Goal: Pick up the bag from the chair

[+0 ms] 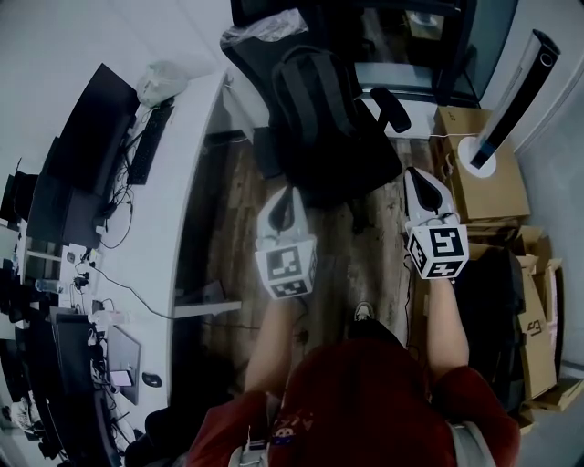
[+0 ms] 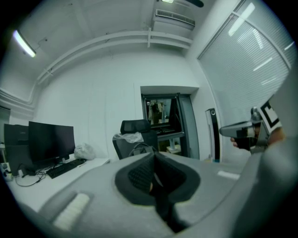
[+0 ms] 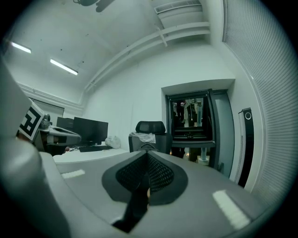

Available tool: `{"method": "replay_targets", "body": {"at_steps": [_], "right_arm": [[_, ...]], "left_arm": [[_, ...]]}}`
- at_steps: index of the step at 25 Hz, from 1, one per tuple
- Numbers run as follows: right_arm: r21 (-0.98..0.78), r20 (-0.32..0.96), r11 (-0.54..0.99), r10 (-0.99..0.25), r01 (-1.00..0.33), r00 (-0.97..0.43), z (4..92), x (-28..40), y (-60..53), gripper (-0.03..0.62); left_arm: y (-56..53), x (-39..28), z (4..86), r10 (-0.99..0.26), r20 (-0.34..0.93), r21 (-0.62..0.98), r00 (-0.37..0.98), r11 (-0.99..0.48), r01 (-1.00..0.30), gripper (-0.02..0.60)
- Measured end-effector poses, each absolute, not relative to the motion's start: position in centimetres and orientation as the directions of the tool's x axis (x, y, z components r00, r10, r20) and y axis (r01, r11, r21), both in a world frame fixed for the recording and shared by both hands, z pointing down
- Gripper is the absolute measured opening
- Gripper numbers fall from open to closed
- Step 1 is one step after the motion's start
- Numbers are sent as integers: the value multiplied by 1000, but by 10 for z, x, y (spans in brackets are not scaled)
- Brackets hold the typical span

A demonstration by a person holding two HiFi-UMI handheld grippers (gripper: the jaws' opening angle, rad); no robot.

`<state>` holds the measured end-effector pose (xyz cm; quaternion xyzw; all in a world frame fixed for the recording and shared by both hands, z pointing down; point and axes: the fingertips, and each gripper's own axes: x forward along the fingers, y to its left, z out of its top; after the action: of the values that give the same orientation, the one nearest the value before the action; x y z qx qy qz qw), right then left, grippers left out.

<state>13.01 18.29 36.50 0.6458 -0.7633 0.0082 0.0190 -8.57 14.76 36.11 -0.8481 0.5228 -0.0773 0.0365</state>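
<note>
Dim, bluish frames lit by ceiling strips, edges bent by fisheye.

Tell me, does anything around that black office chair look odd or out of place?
Two things stand out. Some crumpled clear plastic is draped over the headrest of the black office chair. A black backpack also fills the seat where a person would sit, leaning against the backrest. Nothing looks spilled or damaged.
</note>
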Motion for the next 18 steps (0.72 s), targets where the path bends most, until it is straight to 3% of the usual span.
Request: {"method": "replay_targets", "body": {"at_steps": [10,18], "right_arm": [[10,29,162,-986,-987,-162,366,181,118,0],[32,66,189,-980,-981,-187,375,181,63,0]], "left_arm": [[79,-37,360,-894,91,-160,438,-447,-880,-2],[32,-37,371,-897,104,-131,430,-441,-888,-2]]}}
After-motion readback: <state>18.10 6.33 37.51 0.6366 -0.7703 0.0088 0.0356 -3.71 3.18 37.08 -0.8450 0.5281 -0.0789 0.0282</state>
